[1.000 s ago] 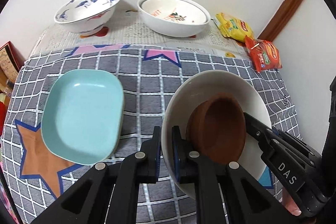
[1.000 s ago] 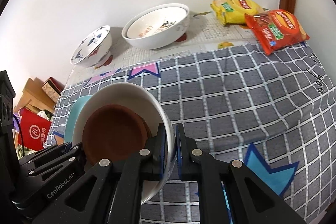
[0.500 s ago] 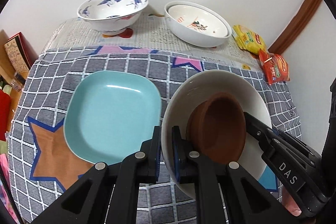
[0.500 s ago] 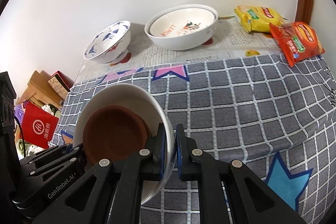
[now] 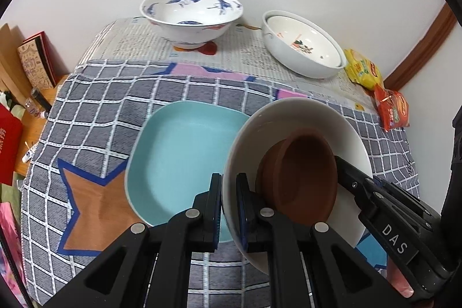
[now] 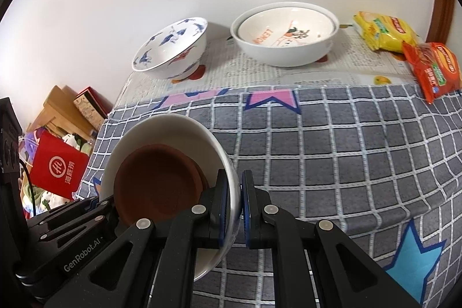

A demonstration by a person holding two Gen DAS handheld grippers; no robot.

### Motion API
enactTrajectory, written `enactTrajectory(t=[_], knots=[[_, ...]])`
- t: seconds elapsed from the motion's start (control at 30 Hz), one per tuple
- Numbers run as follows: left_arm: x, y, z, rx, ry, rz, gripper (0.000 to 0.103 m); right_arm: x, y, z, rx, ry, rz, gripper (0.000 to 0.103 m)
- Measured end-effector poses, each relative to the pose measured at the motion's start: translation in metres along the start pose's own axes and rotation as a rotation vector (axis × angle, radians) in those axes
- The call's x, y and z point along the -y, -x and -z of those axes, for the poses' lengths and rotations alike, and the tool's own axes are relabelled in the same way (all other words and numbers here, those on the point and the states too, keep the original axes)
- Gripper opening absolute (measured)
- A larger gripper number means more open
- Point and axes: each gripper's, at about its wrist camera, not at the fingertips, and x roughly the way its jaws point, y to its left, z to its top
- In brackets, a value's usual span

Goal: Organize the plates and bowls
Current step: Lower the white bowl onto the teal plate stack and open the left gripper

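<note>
Carrying a white bowl with a brown clay dish nested inside, you hold it off the checked tablecloth between both tools, one on each side of the rim. Your left gripper is pinched narrow on the near-left wall of the bowl, one finger inside and one outside; your right gripper clamps the opposite wall the same way. The bowl hangs partly over the right edge of the teal square plate, which lies flat on the cloth. Farther back, on the newspaper, stand a blue-patterned bowl and a stack of two white bowls, with snack packets at the right corner. This looks like the transport step, the pair in mid-air and not yet placed. Your next move calls for keeping both grips level so the dish does not slide, then lowering squarely onto whichever stack you choose, probably the teal plate, before releasing.
</note>
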Motion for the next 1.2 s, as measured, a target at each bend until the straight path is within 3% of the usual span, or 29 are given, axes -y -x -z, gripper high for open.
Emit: enactTrajectory(t=[0.63, 1.2], knots=[[-0.058, -0.002, -0.011, 0.006, 0.081, -0.027, 0.01, -0.053, -0.036, -0.007, -0.047, 0.07, -0.04, 0.009], [-0.067, -0.029, -0.011, -0.03, 0.082, -0.051, 0.01, -0.053, -0.067, -0.005, -0.11, 0.051, -0.058, 0.009]])
